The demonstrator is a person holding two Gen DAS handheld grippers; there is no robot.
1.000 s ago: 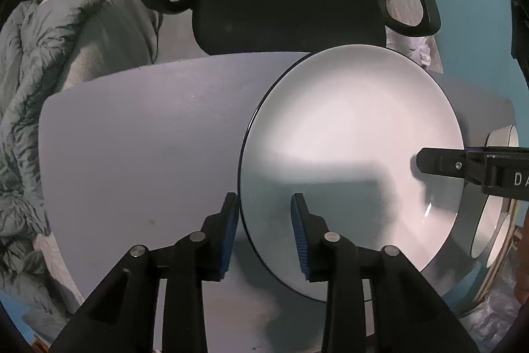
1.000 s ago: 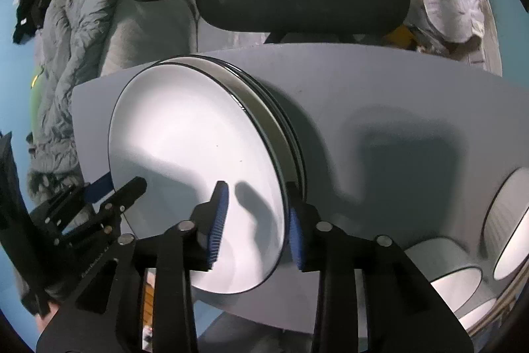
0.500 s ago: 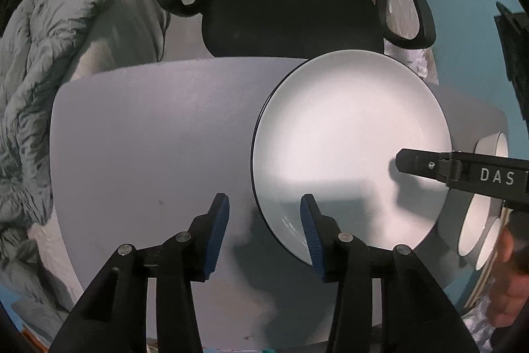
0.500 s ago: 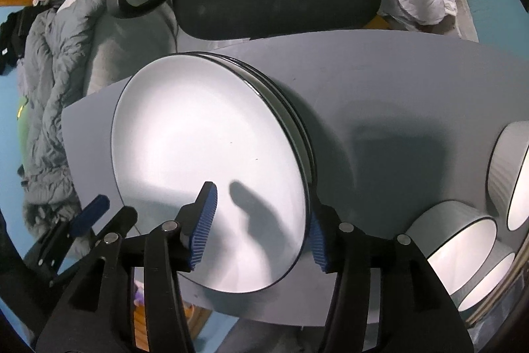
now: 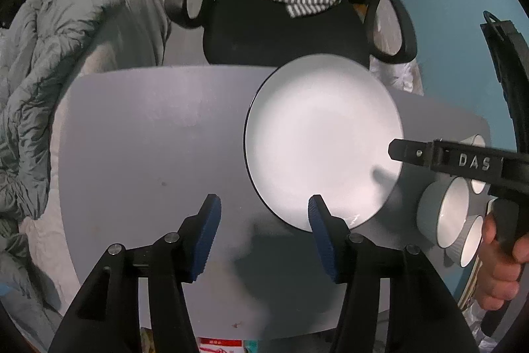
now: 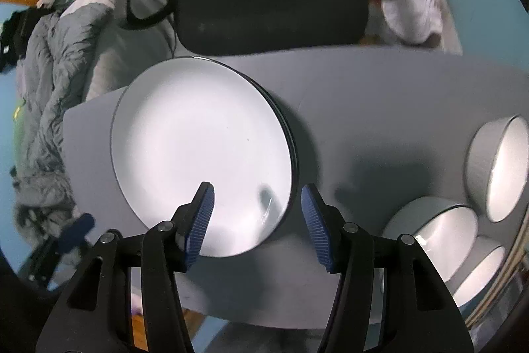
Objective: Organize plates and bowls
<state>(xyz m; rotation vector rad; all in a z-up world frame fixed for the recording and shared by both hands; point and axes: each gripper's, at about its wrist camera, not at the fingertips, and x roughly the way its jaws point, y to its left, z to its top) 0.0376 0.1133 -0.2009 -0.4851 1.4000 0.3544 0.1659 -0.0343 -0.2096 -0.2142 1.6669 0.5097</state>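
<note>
A stack of white plates with dark rims (image 5: pixel 322 141) lies on the grey table (image 5: pixel 148 148); it also shows in the right wrist view (image 6: pixel 201 151). My left gripper (image 5: pixel 263 217) is open and empty, above the table at the stack's near-left edge. My right gripper (image 6: pixel 256 204) is open and empty, hovering over the stack's near-right rim; one of its fingers (image 5: pixel 410 153) reaches over the plate in the left wrist view. Grey bowls with white insides (image 6: pixel 433 230) sit at the table's right end, also in the left wrist view (image 5: pixel 444 210).
A black office chair (image 5: pixel 284 22) with clothing draped on it stands behind the table. A grey quilt (image 5: pixel 36 81) is piled to the left. The table's near edge (image 6: pixel 264 320) is close below the grippers.
Both grippers opened, let go of the top plate and drew back and up. The plate now rests on the stack.
</note>
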